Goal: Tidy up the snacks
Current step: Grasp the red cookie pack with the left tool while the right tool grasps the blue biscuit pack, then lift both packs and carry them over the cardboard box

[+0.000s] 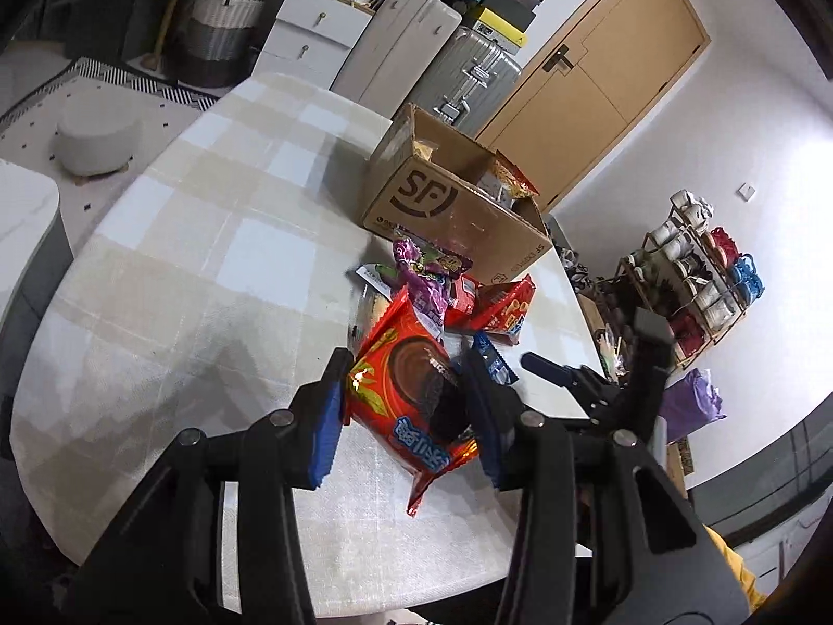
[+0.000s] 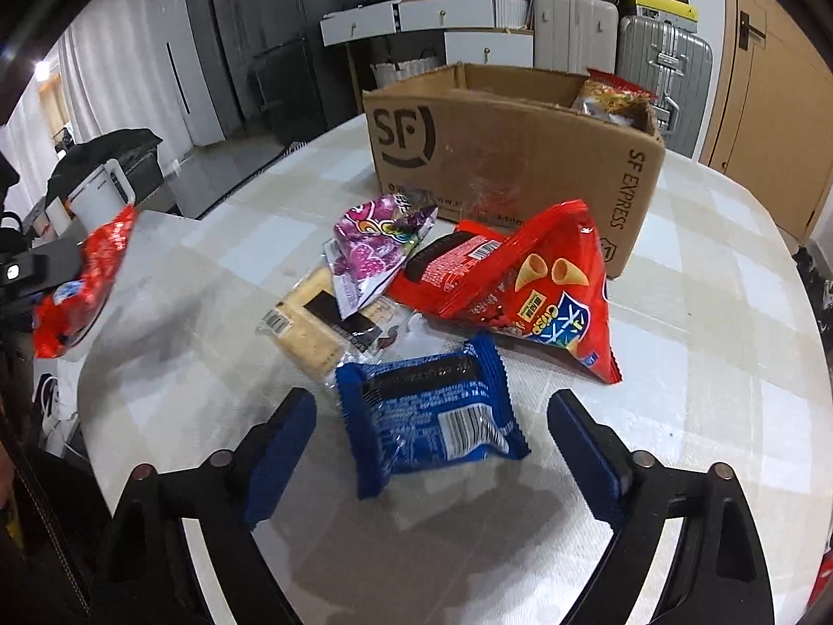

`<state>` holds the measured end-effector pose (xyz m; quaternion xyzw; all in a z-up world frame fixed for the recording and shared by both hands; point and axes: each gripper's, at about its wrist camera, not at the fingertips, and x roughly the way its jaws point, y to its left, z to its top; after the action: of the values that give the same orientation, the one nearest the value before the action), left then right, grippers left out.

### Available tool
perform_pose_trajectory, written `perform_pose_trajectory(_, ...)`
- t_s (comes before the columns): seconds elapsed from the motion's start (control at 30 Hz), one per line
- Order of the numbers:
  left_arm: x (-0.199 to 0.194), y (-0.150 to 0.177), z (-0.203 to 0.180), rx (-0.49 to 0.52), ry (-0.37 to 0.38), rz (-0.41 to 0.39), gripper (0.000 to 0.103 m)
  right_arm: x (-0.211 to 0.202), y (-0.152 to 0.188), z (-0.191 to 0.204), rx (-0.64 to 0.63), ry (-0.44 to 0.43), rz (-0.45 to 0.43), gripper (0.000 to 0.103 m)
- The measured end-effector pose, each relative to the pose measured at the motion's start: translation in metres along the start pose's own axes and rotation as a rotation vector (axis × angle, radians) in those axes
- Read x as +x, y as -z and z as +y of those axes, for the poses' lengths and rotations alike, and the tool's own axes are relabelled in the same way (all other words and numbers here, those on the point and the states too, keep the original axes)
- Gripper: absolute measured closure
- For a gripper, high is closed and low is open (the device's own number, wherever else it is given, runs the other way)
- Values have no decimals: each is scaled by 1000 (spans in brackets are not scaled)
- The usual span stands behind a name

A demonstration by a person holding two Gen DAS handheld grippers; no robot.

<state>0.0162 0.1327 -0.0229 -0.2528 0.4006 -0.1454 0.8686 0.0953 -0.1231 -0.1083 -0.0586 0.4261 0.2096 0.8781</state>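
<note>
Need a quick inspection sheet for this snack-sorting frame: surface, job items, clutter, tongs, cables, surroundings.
Surface: round table under a pale checked cloth.
Job's things: open cardboard box with snack packs already inside; on the cloth in front of it a purple packet, a big red cone-snack bag, a clear-wrapped cracker pack and a blue packet.
Clutter: nothing seen on the table besides snacks and box.
Tongs: left tongs shut on a red cookie pack, lifted off the cloth; right tongs open, straddling the blue packet, pads clear of it.
Cables: nothing seen.
Surroundings: suitcases, white drawers, wooden door, shoe rack.
</note>
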Motion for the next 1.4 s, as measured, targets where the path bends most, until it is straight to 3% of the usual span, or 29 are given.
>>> perform_pose_trajectory(0.17,3,3,-6,5,9,-3,63,17,-2,-4,3,-17,49,37)
perform_pose_trajectory(0.43,9,5,-8,9,2,7,63,22,-1,6,-47,-13,48,48)
perform_pose_trajectory(0.57,13,6,-8,11,-3,14,63,20,1,0,-6,-46,48,54)
perform_pose_trajectory(1.0,24,10,-8,19,-22,36,63,-4,5,-18,118,-126,12,58)
perform_pose_trajectory(1.13,29,12,-13,47,-50,40,63,-26,3,-22,166,-167,-43,58)
perform_pose_trajectory(1.4,35,15,-35,119,-99,-3,63,-93,-1,-15,209,-185,-242,58)
